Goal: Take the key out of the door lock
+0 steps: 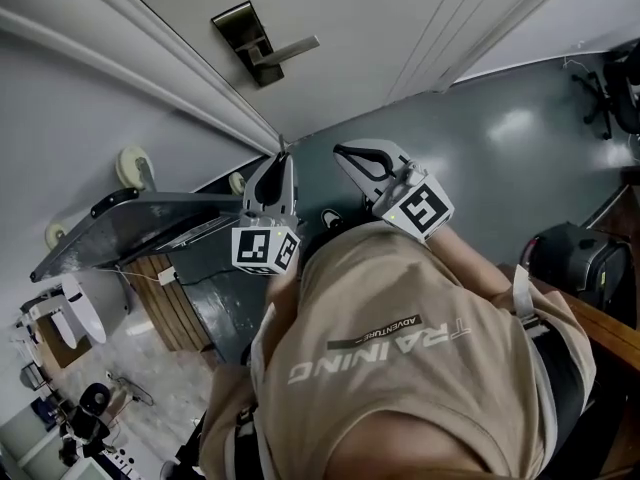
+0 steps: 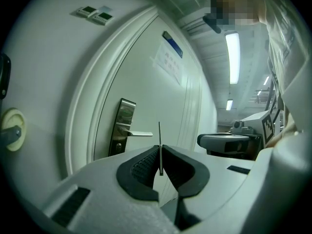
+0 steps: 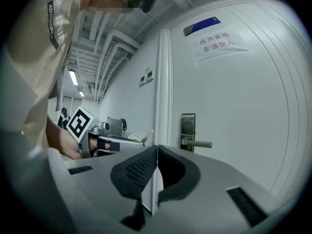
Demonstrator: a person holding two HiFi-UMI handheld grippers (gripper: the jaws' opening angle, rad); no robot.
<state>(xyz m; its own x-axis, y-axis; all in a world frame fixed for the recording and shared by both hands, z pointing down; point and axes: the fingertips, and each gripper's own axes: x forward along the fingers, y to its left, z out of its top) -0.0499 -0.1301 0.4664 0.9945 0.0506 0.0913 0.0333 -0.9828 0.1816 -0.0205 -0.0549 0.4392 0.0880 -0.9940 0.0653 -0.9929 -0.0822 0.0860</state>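
The white door carries a steel lock plate (image 1: 258, 43) (image 2: 120, 126) (image 3: 187, 127) with a lever handle (image 2: 139, 133) (image 3: 197, 143); a round keyhole (image 2: 119, 147) sits under the lever with nothing in it. My left gripper (image 1: 281, 158) (image 2: 160, 148) is shut on a thin metal key (image 2: 159, 138), seen edge-on and sticking out past the jaw tips. It is held well back from the door. My right gripper (image 1: 346, 152) (image 3: 157, 149) is shut with nothing in it, beside the left one, and shows in the left gripper view (image 2: 229, 141).
A paper notice (image 3: 218, 44) and a blue label (image 3: 201, 26) are on the door's upper part. A grey cart (image 1: 140, 218) with castor wheels stands to the left by the wall. A black bag (image 1: 575, 253) and an office chair (image 1: 610, 88) are on the floor at right.
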